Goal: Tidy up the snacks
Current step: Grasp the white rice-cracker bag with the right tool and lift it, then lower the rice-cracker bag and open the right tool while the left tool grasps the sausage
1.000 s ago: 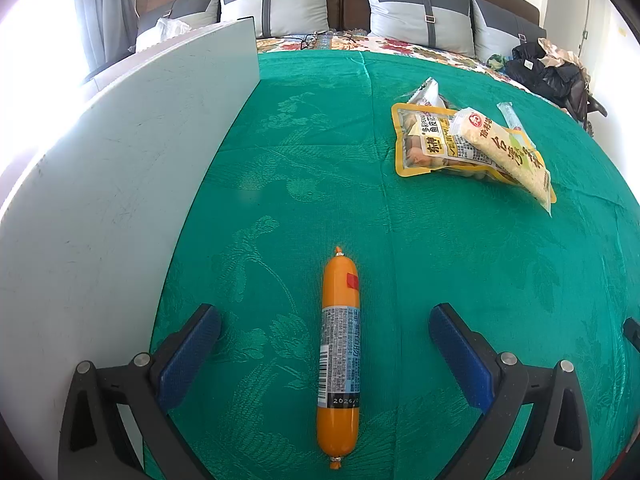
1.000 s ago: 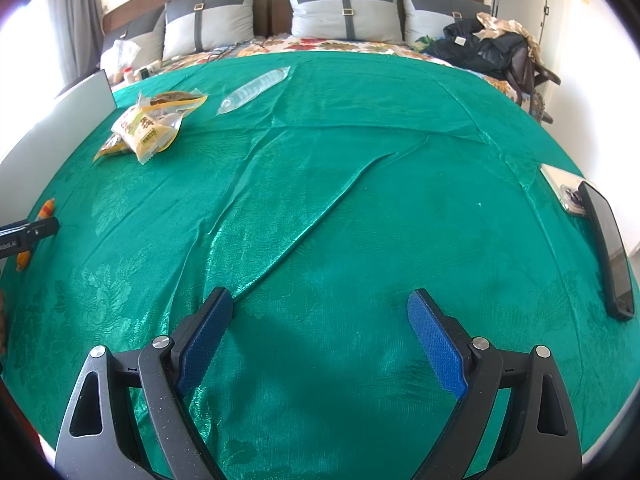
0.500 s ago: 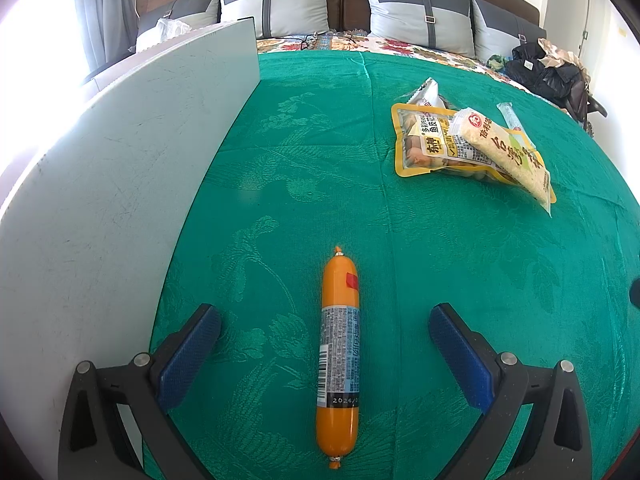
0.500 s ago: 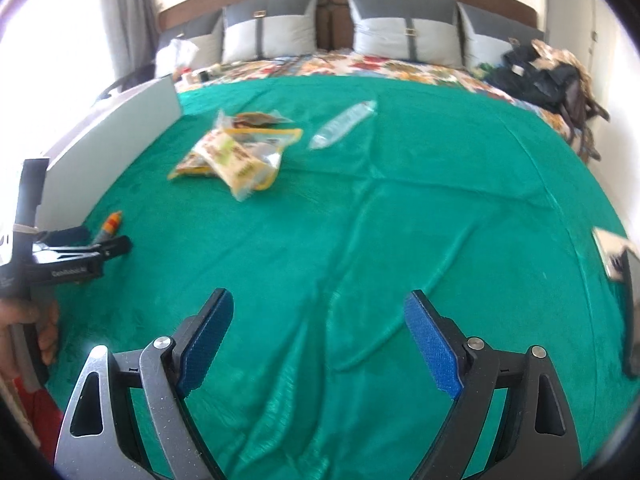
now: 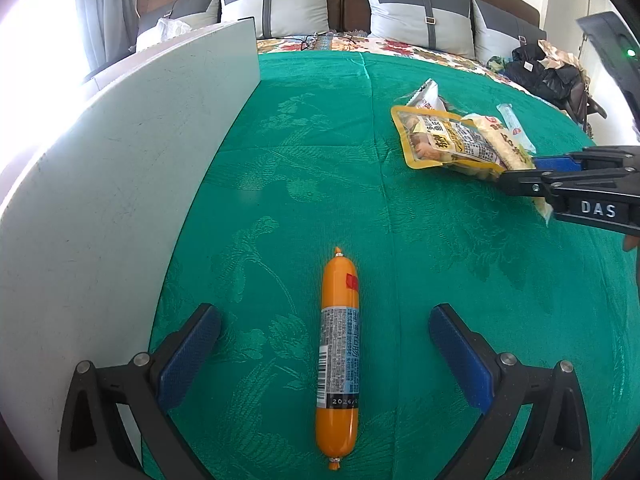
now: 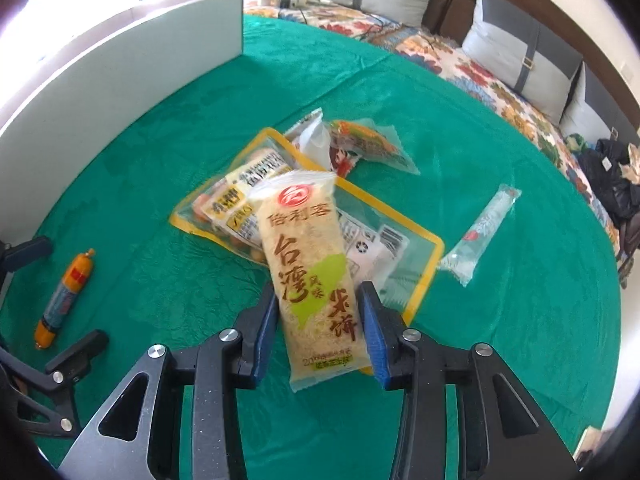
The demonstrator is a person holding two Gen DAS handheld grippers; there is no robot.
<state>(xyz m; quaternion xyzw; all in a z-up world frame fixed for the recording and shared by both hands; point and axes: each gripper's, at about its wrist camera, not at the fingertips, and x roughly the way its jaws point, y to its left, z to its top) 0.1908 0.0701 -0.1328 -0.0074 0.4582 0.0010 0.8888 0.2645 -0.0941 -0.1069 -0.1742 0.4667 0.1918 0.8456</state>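
A pale rice cracker pack [image 6: 308, 256] lies on a yellow-edged pouch [image 6: 240, 196] on the green cloth. My right gripper [image 6: 318, 300] straddles the pack's near end. Its jaws are closing and the blue pads touch both sides of the pack. The left wrist view shows that gripper [image 5: 520, 172] reaching in from the right onto the pack [image 5: 496, 136]. An orange sausage [image 5: 338, 356] lies lengthwise between the wide-open fingers of my left gripper [image 5: 324, 312], untouched. A clear stick pack [image 6: 484, 236] and an orange-green packet [image 6: 368, 140] lie beside the pouch.
A white board [image 5: 120, 184] stands upright along the left edge of the green cloth [image 5: 320, 160]. Grey pillows [image 5: 280, 4] line the headboard behind. Dark bags [image 5: 548, 76] sit at the far right. A floral sheet [image 6: 460, 64] shows beyond the cloth.
My right gripper swept left across the bed to the snack pile, rolled, and narrowed its jaws around the rice cracker pack. The left gripper and the sausage stayed put.
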